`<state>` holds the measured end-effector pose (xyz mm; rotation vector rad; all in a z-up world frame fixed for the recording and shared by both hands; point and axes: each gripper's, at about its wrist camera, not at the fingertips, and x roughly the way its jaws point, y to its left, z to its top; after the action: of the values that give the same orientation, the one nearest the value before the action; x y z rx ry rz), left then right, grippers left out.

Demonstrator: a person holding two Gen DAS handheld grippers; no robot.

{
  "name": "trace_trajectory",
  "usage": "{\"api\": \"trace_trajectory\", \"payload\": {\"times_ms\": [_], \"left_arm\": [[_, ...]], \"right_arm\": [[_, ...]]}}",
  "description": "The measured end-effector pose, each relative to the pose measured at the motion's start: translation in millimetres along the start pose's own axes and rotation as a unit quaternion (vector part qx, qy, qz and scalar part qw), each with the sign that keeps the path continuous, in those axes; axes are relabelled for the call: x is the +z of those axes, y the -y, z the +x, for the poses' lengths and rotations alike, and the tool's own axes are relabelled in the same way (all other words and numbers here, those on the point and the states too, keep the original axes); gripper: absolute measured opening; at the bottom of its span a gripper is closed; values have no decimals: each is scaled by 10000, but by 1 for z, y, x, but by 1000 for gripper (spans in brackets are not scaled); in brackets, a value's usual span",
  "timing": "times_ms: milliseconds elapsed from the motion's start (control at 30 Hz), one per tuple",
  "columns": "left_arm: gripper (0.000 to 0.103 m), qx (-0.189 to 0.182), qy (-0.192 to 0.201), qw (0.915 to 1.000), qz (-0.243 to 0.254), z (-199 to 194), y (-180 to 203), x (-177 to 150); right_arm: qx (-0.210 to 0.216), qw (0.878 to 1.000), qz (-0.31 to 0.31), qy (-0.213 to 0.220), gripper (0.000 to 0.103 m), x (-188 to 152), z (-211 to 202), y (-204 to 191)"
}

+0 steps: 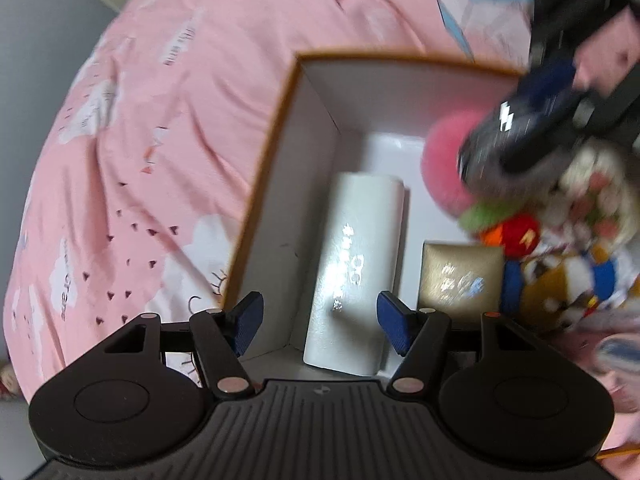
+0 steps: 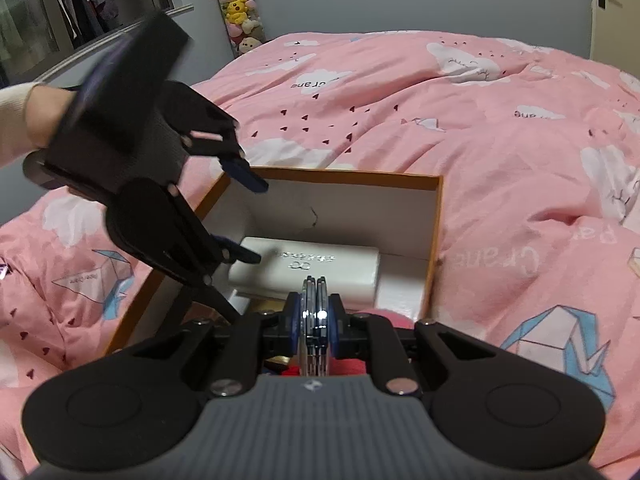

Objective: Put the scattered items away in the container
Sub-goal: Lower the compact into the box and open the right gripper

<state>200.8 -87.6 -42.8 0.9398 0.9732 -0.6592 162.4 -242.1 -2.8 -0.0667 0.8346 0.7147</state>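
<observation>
Both wrist views look steeply down, close above the shared box (image 1: 280, 128) (image 2: 434, 216).

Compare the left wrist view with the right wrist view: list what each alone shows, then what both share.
Left wrist only: the gold box, the plush toys piled in the container and the pink pompom at the right gripper.
Right wrist only: the shiny metal item clamped in the right gripper's fingers, the hanging stuffed toys and the person's hand.
Both: the orange-rimmed container, the white box and the pink duvet.
</observation>
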Motion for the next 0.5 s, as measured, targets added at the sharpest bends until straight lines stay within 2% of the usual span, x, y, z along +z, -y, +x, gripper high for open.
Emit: {"api": "trace_trajectory", "payload": {"times_ms": [167, 267, 400, 500], "left_arm": [[74, 150, 363, 9940, -1017, -43, -2, -19], [74, 362, 259, 9850, -1667, -56, -3, -38], [74, 608, 162, 9637, -2596, -71, -3, -67], [74, 661, 153, 9381, -3395, -79, -1, -91]], "right_arm": [[394, 9985, 370, -62, 15, 4, 13, -3], [618, 9959, 645, -169, 15, 5, 26, -4], [761, 9918, 992, -248, 15, 6, 42, -4], [887, 9863, 1364, -282, 15, 4, 50, 2]]}}
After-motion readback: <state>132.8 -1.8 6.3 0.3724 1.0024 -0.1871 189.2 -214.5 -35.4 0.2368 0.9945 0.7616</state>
